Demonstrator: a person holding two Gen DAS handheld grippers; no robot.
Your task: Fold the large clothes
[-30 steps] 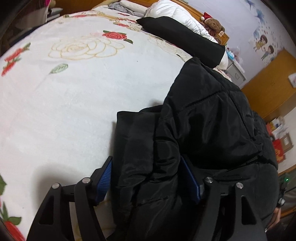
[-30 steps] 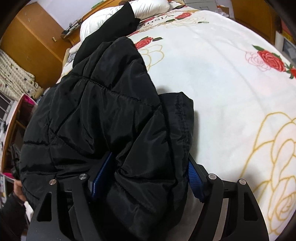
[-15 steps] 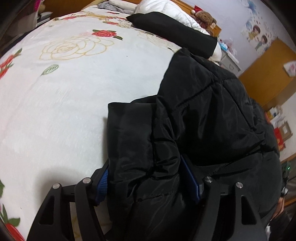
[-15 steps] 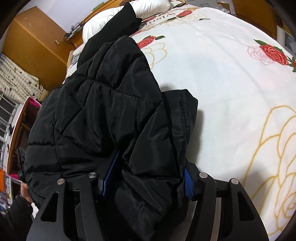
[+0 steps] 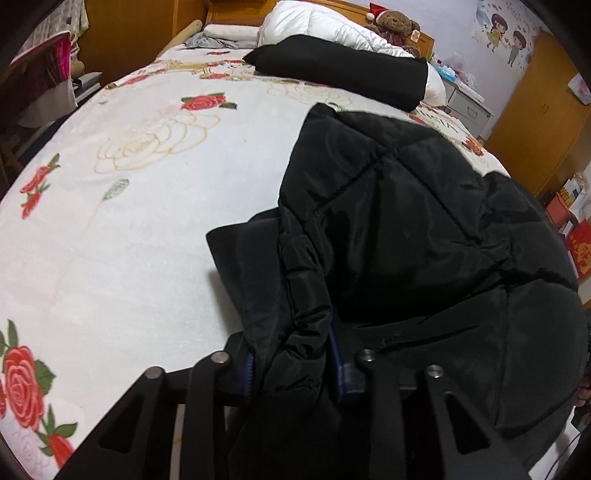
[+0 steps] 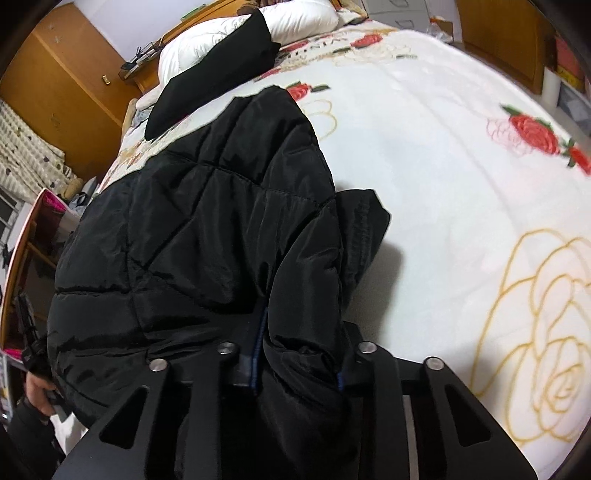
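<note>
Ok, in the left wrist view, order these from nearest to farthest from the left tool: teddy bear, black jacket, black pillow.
1. Black jacket: bunched between the left tool's closing pads, bottom centre.
2. Black pillow: lying across the bed's far end, upper centre.
3. Teddy bear: at the headboard behind the pillow, top right.

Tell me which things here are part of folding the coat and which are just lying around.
Part of the job:
black padded coat
left gripper, jaws closing on a bunch of coat fabric
right gripper, closing on fabric too
floral bedspread, the work surface

Lying about:
teddy bear
white duvet
black pillow
</note>
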